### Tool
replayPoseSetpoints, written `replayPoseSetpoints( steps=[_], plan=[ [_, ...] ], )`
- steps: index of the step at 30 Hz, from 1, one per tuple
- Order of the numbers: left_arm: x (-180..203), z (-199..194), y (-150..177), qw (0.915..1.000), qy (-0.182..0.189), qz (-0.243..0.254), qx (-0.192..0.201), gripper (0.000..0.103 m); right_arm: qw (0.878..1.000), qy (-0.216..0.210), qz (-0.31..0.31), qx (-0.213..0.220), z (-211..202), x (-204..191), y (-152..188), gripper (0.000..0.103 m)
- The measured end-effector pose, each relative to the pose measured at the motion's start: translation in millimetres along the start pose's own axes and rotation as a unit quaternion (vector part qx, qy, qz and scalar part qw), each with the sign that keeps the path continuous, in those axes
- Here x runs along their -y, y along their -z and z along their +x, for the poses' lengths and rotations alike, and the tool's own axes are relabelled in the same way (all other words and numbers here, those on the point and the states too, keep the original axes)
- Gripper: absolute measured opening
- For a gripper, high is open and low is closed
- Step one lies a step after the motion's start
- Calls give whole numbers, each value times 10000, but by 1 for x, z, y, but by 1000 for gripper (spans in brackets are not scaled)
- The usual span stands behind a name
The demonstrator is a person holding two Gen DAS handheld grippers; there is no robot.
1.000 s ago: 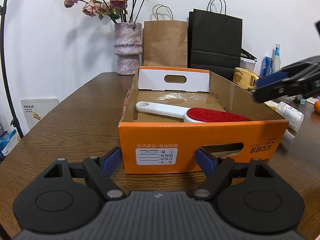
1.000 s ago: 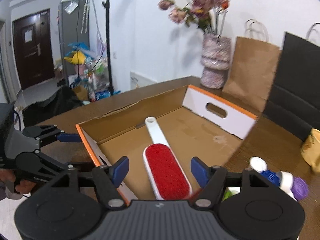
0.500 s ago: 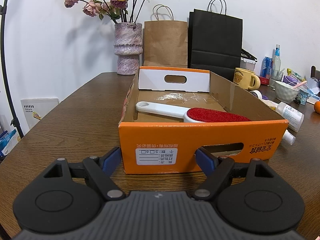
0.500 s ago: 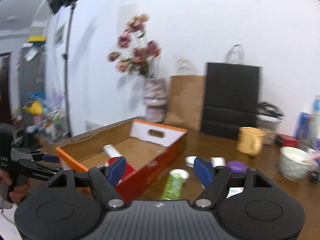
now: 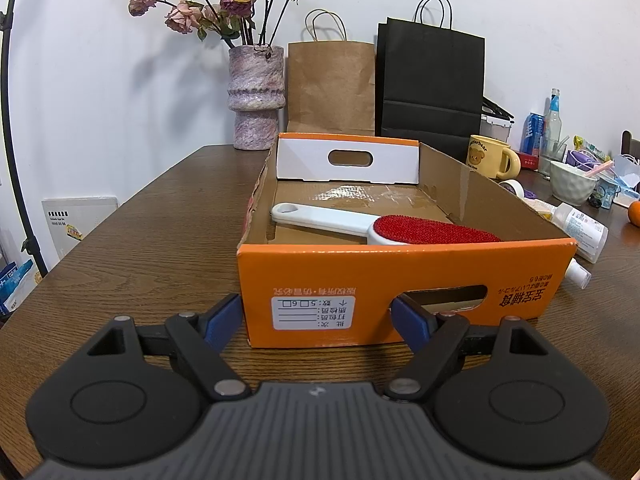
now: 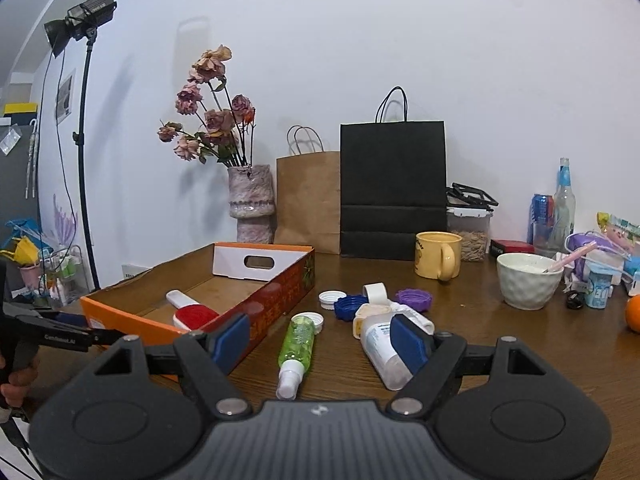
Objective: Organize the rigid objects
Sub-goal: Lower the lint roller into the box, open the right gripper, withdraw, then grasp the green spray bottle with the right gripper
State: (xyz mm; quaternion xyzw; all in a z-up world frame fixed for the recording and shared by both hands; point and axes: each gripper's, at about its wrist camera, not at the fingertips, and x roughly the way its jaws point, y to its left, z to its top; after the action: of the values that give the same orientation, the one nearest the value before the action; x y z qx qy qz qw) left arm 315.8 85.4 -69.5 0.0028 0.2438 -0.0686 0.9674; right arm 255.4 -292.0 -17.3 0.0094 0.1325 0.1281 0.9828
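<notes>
Up close, the left wrist view shows the left gripper (image 5: pixel 316 314) spread wide and empty, its blue pads level with the near orange wall of the cardboard box (image 5: pixel 404 276); inside the box the lint brush (image 5: pixel 384 227) lies flat on the floor, white handle toward the left wall, red pad toward the right wall. Only 1 loose bottle shows clearly from this side (a white one (image 5: pixel 580 228) lying just past the box's right wall); a yellow mug (image 5: pixel 490 157) stands further back on the wooden table (image 5: pixel 132 248).

From the right wrist view the clutter beside the box opens up: a green spray bottle (image 6: pixel 298 350) lies on its side near the box's long wall, the white bottle (image 6: pixel 380 350) lies just right of it, and 2 blue and purple caps (image 6: pixel 414 299) sit behind them with a white cap. The right gripper (image 6: pixel 320 340), whose jaws have just been opening, hangs released above these with nothing pressed between the pads. At this view's left edge a hand (image 6: pixel 16 380) holds the other gripper's handle.
</notes>
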Motion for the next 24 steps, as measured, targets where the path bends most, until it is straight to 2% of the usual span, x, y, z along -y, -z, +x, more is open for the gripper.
replayPoseSetpoints(
  steps=[6, 10, 17, 22, 24],
  plan=[
    [0, 0, 0, 10000, -2, -1, 2, 82, 10000, -32, 7, -60, 7, -4, 1, 77],
    [0, 0, 0, 10000, -3, 0, 3, 82, 9996, 36, -78, -251, 21, -8, -2, 77],
    [0, 0, 0, 10000, -4, 1, 3, 82, 9948, 30, -275, -980, 81, -19, -11, 75],
    [0, 0, 0, 10000, -2, -4, 4, 82, 9879, -103, -393, -1498, 132, -26, -14, 66],
    [0, 0, 0, 10000, -1, -5, 4, 82, 9838, -85, -412, -1741, 152, -29, -14, 58]
  ],
)
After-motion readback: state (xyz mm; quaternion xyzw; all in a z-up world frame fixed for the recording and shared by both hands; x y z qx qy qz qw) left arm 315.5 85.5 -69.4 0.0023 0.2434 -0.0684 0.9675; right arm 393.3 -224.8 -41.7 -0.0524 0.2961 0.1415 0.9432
